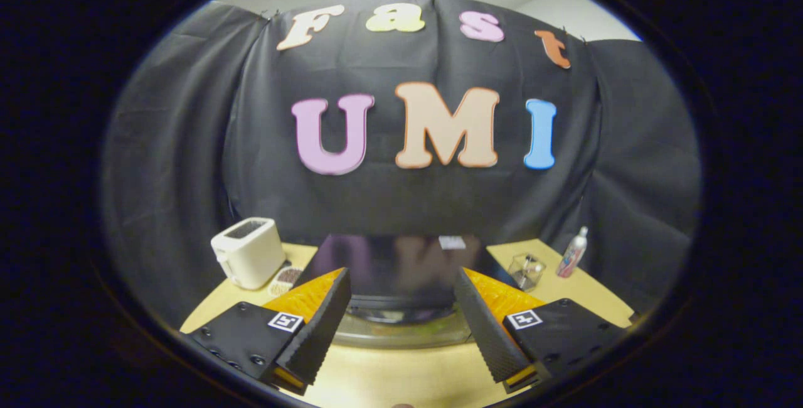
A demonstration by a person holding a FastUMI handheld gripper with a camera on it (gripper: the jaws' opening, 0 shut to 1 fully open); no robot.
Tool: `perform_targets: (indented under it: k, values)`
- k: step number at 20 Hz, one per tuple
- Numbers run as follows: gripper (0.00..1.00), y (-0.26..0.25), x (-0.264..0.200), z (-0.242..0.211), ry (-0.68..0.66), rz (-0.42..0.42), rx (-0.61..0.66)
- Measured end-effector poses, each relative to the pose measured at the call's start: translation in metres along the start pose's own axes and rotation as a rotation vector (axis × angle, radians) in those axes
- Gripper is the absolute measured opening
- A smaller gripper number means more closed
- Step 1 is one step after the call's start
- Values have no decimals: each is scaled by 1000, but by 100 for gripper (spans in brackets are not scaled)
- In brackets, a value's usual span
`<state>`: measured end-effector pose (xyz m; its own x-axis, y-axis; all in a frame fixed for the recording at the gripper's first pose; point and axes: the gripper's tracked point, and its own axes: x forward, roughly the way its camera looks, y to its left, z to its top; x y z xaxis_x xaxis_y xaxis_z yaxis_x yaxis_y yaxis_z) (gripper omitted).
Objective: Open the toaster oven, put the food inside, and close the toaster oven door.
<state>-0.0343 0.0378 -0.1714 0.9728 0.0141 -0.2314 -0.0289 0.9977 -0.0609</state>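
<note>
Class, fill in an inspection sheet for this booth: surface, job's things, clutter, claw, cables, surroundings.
Surface: light wooden table.
Job's things: black toaster oven just ahead of the fingers, seen from above; door state cannot be told; food cannot be made out.
Clutter: white toaster, small patterned item beside it, clear container, spray bottle.
Claw: claw open, holding nothing.
Cables: nothing seen.
Surroundings: black cloth wall.

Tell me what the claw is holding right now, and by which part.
Nothing: the claw is open, fingers apart above the toaster oven, touching nothing.
</note>
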Motion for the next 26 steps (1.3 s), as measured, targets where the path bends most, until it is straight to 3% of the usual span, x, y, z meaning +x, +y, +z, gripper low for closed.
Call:
perform_targets:
  k: [6, 12, 26]
  values:
    - [100, -36, 8, 121, -156, -59, 44]
    - [100, -60, 9, 193, -259, -84, 59]
    - [100, -103, 18, 203, -263, -111, 113]
